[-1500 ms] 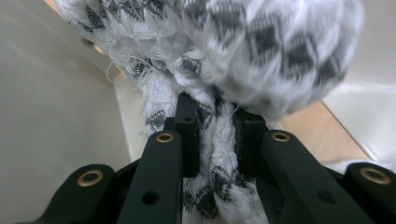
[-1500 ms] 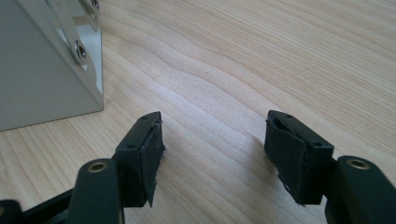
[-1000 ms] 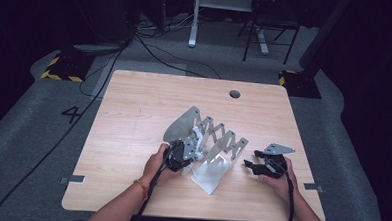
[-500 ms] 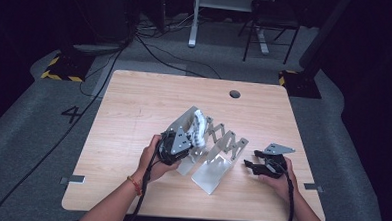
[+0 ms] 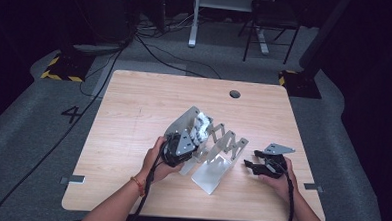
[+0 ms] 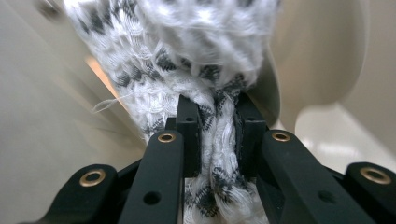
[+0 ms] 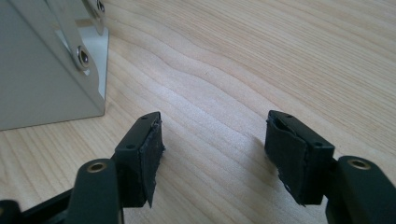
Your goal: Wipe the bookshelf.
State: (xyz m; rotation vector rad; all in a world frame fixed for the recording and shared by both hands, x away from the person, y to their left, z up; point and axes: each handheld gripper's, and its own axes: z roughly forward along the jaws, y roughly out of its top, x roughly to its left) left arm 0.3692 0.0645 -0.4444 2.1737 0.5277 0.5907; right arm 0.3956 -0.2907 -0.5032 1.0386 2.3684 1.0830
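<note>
A white knitted cloth with black flecks [image 5: 201,126] sticks up between the leaning plates of a grey metal folding rack [image 5: 221,152] at the table's middle. My left gripper [image 5: 191,139] is shut on it, and in the left gripper view the pads [image 6: 189,135] pinch a bunched strand of the cloth [image 6: 187,51] between pale rack plates [image 6: 46,140]. My right gripper [image 5: 248,166] rests on the wood just right of the rack, open with bare table between its fingers [image 7: 144,154]. A corner of the rack [image 7: 42,79] lies to its left.
The light wooden table [image 5: 133,118] has a round cable hole [image 5: 234,94] near its far edge. Grey floor with cables, a desk leg and a chair lies beyond it. The person's forearms come in from the near edge.
My left hand has risen and drawn the cloth higher between the rack's plates, so more white shows above them. The right gripper has stayed put.
</note>
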